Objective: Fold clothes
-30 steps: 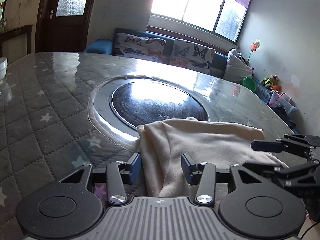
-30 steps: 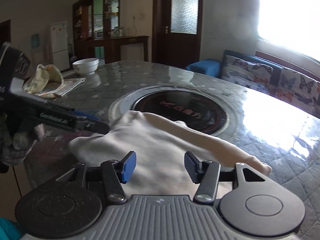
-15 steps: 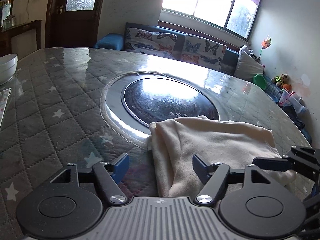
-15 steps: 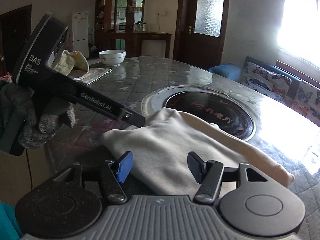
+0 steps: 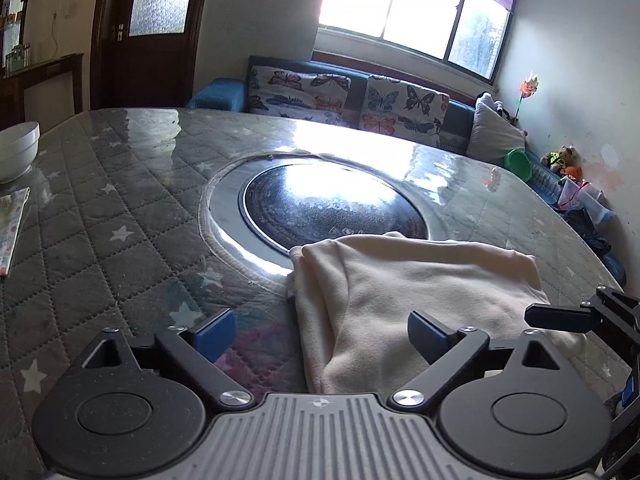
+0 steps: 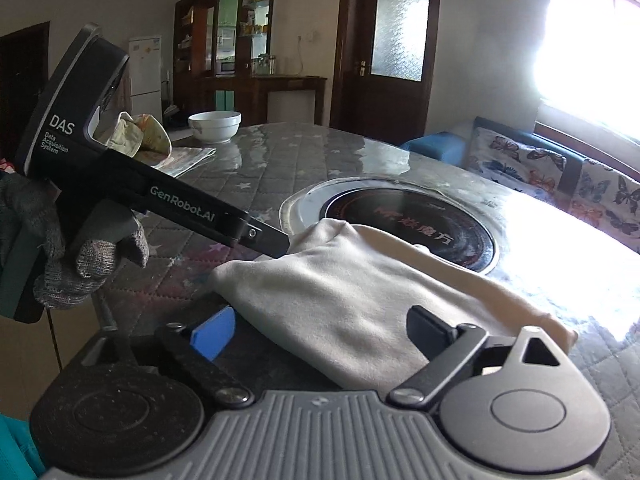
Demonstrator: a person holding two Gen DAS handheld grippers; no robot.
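A cream garment (image 5: 404, 300) lies folded in a compact bundle on the quilted table, at the near edge of the round cooktop; it also shows in the right wrist view (image 6: 360, 296). My left gripper (image 5: 322, 330) is open and empty, just short of the garment's left fold. My right gripper (image 6: 320, 330) is open and empty, close over the garment's near edge. In the right wrist view the left gripper's body (image 6: 168, 204) reaches in from the left, its tip by the garment's far corner. In the left wrist view the right gripper's fingers (image 5: 560, 314) show at the right edge.
A round black cooktop (image 5: 332, 208) is set in the middle of the table (image 5: 100, 216). A white bowl (image 6: 215, 126), a crumpled cloth (image 6: 140, 136) and papers sit at the table's far left. A butterfly-patterned sofa (image 5: 348, 96) stands behind.
Both grippers have opened wider and pulled back from the garment, which stays folded on the table. The left gripper's body has risen into the right wrist view.
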